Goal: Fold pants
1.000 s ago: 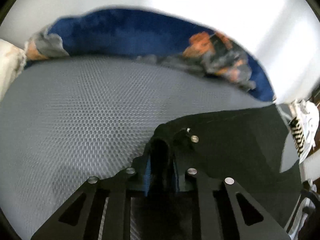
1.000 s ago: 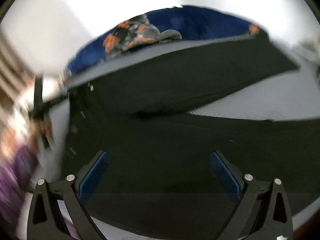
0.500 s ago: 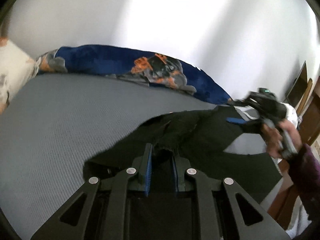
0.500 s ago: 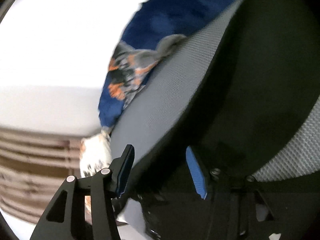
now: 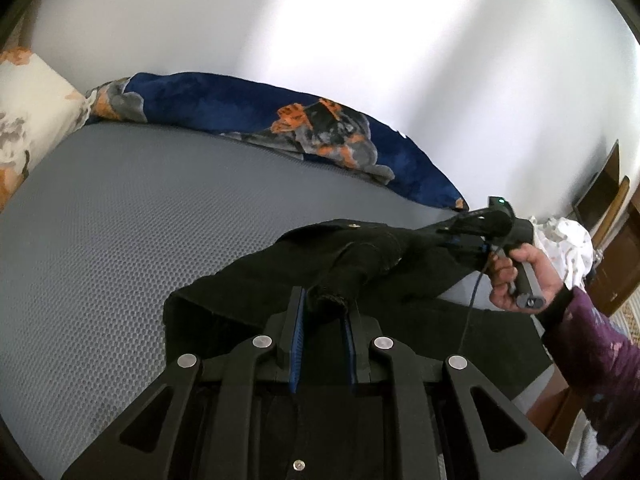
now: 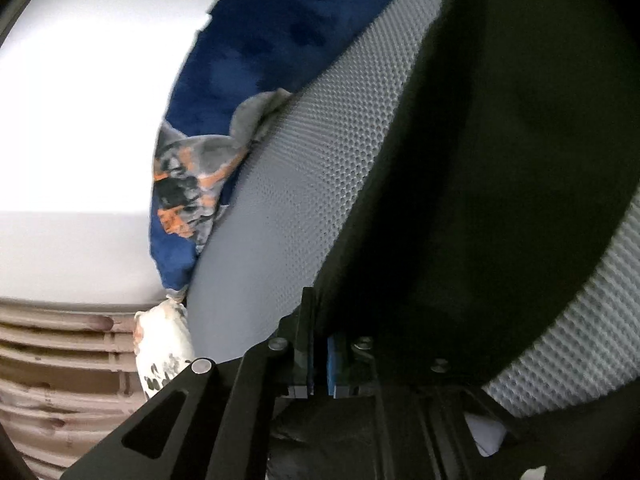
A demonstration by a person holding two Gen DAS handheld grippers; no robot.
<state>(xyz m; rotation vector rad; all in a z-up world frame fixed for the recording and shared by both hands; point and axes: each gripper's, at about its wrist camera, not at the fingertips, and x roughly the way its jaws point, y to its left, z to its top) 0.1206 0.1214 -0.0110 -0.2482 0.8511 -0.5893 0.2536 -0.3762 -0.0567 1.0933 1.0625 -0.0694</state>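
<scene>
The black pants [image 5: 360,260] lie on the grey honeycomb mattress [image 5: 140,240], partly lifted at two points. My left gripper [image 5: 324,304] is shut on a bunched edge of the pants near the bottom centre of the left wrist view. My right gripper [image 5: 468,240] shows at the right of that view, held by a hand, shut on the far end of the pants. In the right wrist view the right gripper [image 6: 320,344] has its blue pads pinched on the black cloth [image 6: 500,160], which fills the right side.
A blue, orange and grey blanket [image 5: 300,128] lies along the far edge of the mattress by the white wall. A floral pillow [image 5: 28,108] is at the left. White cloth [image 5: 572,244] and wooden furniture [image 5: 612,264] stand at the right.
The right gripper went from open over the pants to shut on their edge. Both grippers have lifted the cloth, and the left wrist view has tilted up.
</scene>
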